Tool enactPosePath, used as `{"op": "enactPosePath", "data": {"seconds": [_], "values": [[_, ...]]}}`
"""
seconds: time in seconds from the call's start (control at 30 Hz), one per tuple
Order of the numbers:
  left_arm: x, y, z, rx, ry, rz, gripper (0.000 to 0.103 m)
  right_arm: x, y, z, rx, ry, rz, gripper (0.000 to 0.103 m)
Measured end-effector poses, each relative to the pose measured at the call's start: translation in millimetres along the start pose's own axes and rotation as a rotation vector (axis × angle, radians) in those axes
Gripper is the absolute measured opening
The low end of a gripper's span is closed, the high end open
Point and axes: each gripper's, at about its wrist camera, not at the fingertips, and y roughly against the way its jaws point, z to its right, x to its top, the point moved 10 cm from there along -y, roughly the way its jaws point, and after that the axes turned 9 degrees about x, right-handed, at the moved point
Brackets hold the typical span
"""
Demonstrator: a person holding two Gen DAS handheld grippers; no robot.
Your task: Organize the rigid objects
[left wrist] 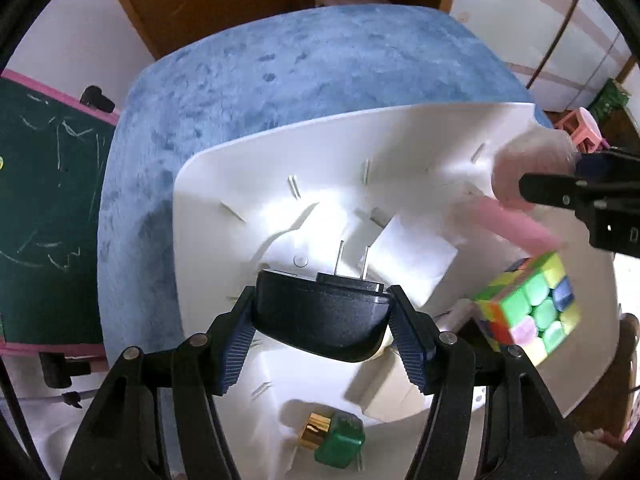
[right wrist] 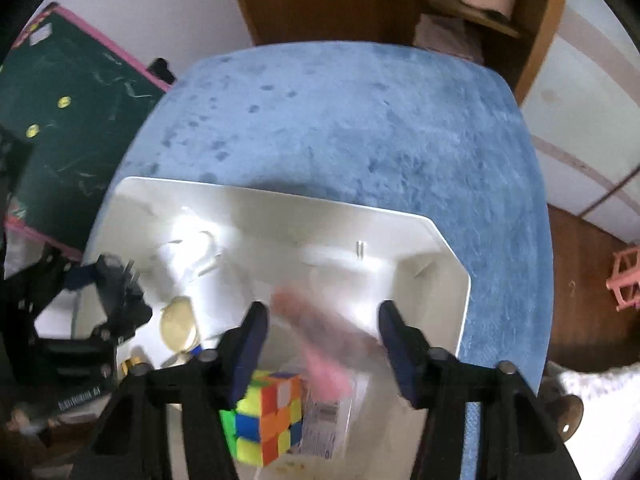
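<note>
My left gripper (left wrist: 322, 300) is shut on a black plug adapter (left wrist: 320, 320) with two metal prongs pointing away, held above the white tray (left wrist: 240, 208). In the right wrist view the same gripper (right wrist: 116, 292) shows at the left over the tray (right wrist: 400, 248). My right gripper (right wrist: 320, 316) has a blurred pink object (right wrist: 320, 332) spanning the gap between its pads, apparently held. It appears at the right edge of the left wrist view (left wrist: 560, 184) with the pink object (left wrist: 516, 220) at its tip. A colourful puzzle cube (right wrist: 264, 412) lies in the tray below.
The tray rests on a blue plush surface (left wrist: 280, 80). In it lie a green bottle with a gold cap (left wrist: 336, 436), a round beige item (right wrist: 178, 320) and a clear labelled packet (right wrist: 328, 420). A green chalkboard (left wrist: 40, 200) stands at the left, a wooden cabinet (right wrist: 320, 0) behind.
</note>
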Motion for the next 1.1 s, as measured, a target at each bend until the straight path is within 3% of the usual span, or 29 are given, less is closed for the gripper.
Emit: {"op": "enactPosePath", "data": {"seconds": [0.07,0.17,0.23,0.3,0.43,0.53,0.63,0.87,1.1], "values": [[1,-1,-1,0.005,0.015,-0.002,0.067,2,-3,4,-0.037,-0.016,-0.005,0.056],[0,3,0,0.007,0.021,0.001,0.068,-2,-3,1,-0.021,-0.031,-0.021,0.066],[2,13,-3,0.014,0.038,0.033,0.08,-6,5,-5,0.001,-0.033,-0.015,0.067],[4,24,-8,0.019,0.059,0.058,0.084,-10,16,-12,-0.015,-0.014,0.002,0.067],[4,48,-15,0.014,0.085,0.086,0.084,-18,44,-27,-0.062,0.043,0.052,0.067],[5,74,-21,0.033,0.096,0.135,0.084,-22,69,-42,-0.058,0.058,0.098,0.068],[6,102,-27,0.038,0.114,0.178,0.084,-24,94,-55,-0.07,0.068,0.148,0.075],[10,151,-33,0.039,0.17,0.232,0.084,-24,151,-73,-0.08,0.052,0.271,0.076],[10,198,-34,0.012,0.227,0.297,0.084,-34,180,-75,-0.111,0.001,0.305,0.076]]}}
